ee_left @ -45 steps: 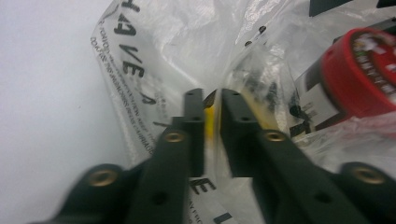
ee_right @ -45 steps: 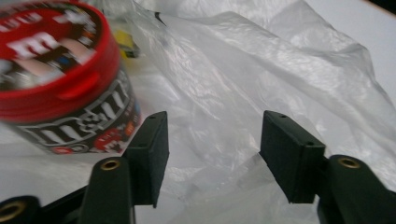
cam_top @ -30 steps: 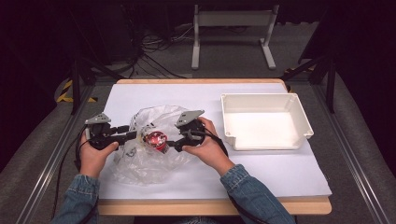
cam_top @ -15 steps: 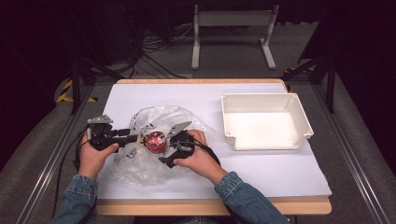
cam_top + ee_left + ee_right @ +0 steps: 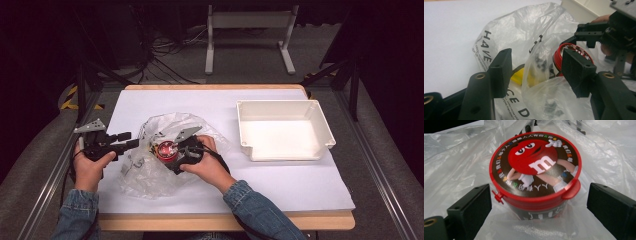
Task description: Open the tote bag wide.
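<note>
White paper (image 5: 280,190) is spread over the table, with a white tray (image 5: 285,130) lying at the right. Near the left, a red-lidded candy tub (image 5: 535,170) sits in a clear plastic bag (image 5: 150,175). The tub is flanked, untouched, by the released right gripper (image 5: 539,202). The bag's edge is straddled by the left gripper (image 5: 536,72), also released.

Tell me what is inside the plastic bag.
In the plastic bag sits a red-lidded candy tub, with something yellow beside it. The crumpled film blurs the yellow thing and some dark bits.
</note>
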The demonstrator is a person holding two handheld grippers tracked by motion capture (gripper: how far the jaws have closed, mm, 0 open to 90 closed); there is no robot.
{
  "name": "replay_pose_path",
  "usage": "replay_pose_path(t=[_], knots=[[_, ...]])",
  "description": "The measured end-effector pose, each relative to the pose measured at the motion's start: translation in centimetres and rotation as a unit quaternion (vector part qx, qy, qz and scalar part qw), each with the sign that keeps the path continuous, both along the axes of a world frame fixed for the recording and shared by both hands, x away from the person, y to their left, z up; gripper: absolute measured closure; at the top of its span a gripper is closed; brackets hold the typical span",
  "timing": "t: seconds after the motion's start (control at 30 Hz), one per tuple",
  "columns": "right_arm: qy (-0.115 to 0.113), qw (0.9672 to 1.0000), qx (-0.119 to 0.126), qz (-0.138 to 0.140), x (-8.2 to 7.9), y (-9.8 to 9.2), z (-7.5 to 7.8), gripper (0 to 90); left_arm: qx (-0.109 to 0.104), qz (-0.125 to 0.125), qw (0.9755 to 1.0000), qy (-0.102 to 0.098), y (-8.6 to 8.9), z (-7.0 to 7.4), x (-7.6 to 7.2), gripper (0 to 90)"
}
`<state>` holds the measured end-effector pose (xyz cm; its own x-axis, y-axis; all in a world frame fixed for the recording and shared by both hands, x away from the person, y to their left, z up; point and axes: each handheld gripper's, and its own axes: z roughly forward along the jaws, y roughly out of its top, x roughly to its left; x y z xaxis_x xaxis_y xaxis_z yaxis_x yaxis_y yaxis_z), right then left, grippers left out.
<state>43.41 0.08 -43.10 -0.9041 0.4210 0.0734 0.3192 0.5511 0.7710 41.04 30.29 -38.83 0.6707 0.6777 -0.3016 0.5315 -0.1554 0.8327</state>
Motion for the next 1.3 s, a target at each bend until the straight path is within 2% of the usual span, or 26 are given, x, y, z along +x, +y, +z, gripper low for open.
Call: replay_pose_path(t=[0.2, 0.33, 0.43, 0.5, 0.53, 0.7, 0.77, 0.8, 0.83, 0.97, 1.0, 1.3], knots=[[-0.006, 1.0, 0.006, -0.001, 0.3, 0.7, -0.3, 8.1, -0.016, 0.011, 0.9998, -0.008, 0.8, 0.4, -0.4, 43.3], [-0.019, 0.9998, 0.005, -0.006, 0.3, 1.2, -0.5, 15.2, -0.019, 0.013, 0.9996, -0.014, 1.0, 0.6, -0.5, 43.3], [-0.027, 0.9996, 0.013, 0.0, 0.2, 1.5, -0.4, 24.0, -0.019, 0.013, 0.9996, -0.014, 0.9, 0.7, -0.5, 43.3], [-0.042, 0.9991, 0.003, 0.0, 0.1, 1.7, -0.1, 24.8, -0.019, 0.012, 0.9996, -0.015, 1.0, 0.7, -0.5, 43.3], [-0.043, 0.9991, 0.002, -0.002, 0.0, 1.8, -0.1, 24.9, -0.019, 0.011, 0.9996, -0.015, 1.0, 0.7, -0.5, 43.3], [-0.039, 0.9991, 0.01, -0.011, 0.2, 1.4, 0.5, 25.0, -0.017, -0.007, 0.9997, -0.016, 0.7, 0.7, -0.6, 43.3], [-0.044, 0.9989, 0.011, -0.012, 0.2, 1.2, 0.9, 25.0, -0.035, -0.033, 0.9987, -0.018, 0.5, 0.9, -0.7, 42.2], [-0.044, 0.9989, 0.012, -0.011, 0.2, 1.2, 1.1, 25.0, -0.049, -0.051, 0.9973, -0.019, 0.4, 1.0, -0.8, 41.5], [-0.043, 0.9989, 0.014, -0.012, 0.2, 1.1, 1.4, 25.0, -0.052, -0.062, 0.9964, -0.023, 0.3, 1.2, -0.8, 41.4], [-0.048, 0.9986, 0.019, -0.012, 0.2, 0.7, 2.5, 25.0, -0.019, -0.074, 0.9964, -0.037, -0.7, 1.6, -1.1, 41.4], [-0.05, 0.9985, 0.022, -0.013, 0.2, 0.6, 2.9, 25.0, -0.016, -0.076, 0.9964, -0.034, -0.8, 1.6, -1.2, 41.4], [-0.053, 0.9983, 0.024, -0.005, 0.4, -0.3, 5.1, 25.0, -0.021, -0.066, 0.9969, -0.038, -0.3, 1.7, -1.1, 41.4]])
